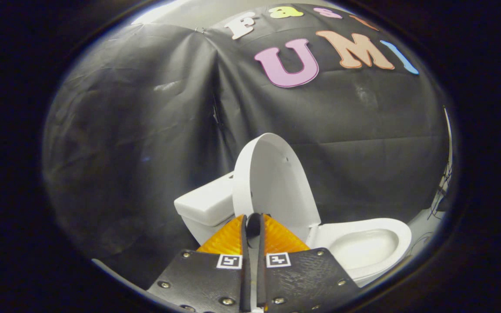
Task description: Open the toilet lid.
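Gripper view shows my hand-held gripper nearly closed on nothing, its fingertips just short of the raised toilet lid. That lid stands upright against the tank, bowl exposed to the right. I judge a careless nudge could tip it forward and slam it shut.

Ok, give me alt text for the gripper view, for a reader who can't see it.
A white toilet lid stands raised, nearly upright, with the gripper nearly shut just in front of its lower edge. The open bowl lies to one side and the tank to the other, before a black cloth wall.
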Available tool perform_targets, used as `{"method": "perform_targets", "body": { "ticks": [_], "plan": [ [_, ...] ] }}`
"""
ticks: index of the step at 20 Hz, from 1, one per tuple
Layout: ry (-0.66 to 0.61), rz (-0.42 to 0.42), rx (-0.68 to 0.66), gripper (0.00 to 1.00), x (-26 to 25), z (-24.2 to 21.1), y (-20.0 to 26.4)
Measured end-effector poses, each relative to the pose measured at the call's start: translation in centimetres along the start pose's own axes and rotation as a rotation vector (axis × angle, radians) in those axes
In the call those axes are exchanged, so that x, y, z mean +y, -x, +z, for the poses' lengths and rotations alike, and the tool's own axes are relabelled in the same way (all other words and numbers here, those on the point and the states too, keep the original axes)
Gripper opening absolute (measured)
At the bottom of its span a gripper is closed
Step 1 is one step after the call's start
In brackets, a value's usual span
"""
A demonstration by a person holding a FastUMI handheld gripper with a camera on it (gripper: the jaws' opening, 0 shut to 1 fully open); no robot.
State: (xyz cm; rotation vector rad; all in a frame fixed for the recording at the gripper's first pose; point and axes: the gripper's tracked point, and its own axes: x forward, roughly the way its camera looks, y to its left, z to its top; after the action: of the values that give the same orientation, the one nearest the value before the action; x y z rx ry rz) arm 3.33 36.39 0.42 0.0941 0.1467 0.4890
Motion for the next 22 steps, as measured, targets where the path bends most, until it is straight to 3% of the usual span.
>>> {"method": "perform_targets", "body": {
  "ticks": [10, 14, 20, 22],
  "plan": [
    [0.077, 0.005, 0.025, 0.11, 1.3, 0.4, -0.9],
    [0.050, 0.020, 0.038, 0.13, 1.4, 0.1, -1.0],
    [0.047, 0.040, 0.061, 0.26, 1.2, -0.1, 0.4],
    [0.057, 0.024, 0.050, 0.39, 0.4, 0.1, 1.2]
  ]
}}
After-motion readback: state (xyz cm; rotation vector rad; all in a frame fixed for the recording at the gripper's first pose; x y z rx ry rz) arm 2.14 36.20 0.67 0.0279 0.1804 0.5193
